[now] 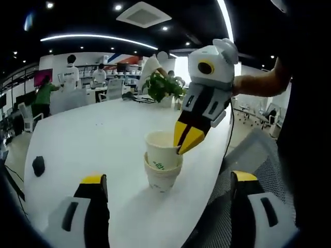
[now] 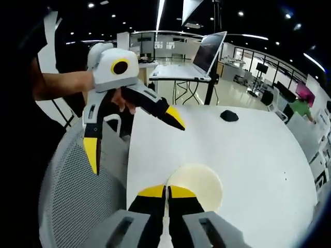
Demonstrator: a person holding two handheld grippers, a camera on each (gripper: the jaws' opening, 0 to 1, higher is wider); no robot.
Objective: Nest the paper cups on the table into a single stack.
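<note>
A stack of white paper cups [image 1: 161,173] stands near the table's edge in the left gripper view. The top cup [image 1: 158,150], with green print, sits partly nested in the lower ones. My right gripper [image 1: 187,140] reaches in from the right, shut on that cup's rim. In the right gripper view its yellow-tipped jaws [image 2: 166,192] pinch the near rim of the top cup [image 2: 201,183], seen from above. My left gripper [image 1: 168,181] is open, its jaws wide apart on either side of the stack and short of it. It also hangs open at the upper left [image 2: 133,135].
The white table [image 1: 93,139] stretches away, with a small black object [image 1: 38,165] [image 2: 229,115] on it. A potted plant [image 1: 163,85] stands at the far end. A grey mesh chair [image 2: 77,181] sits beside the table's edge. A laptop [image 2: 207,51] stands beyond; several people stand far back.
</note>
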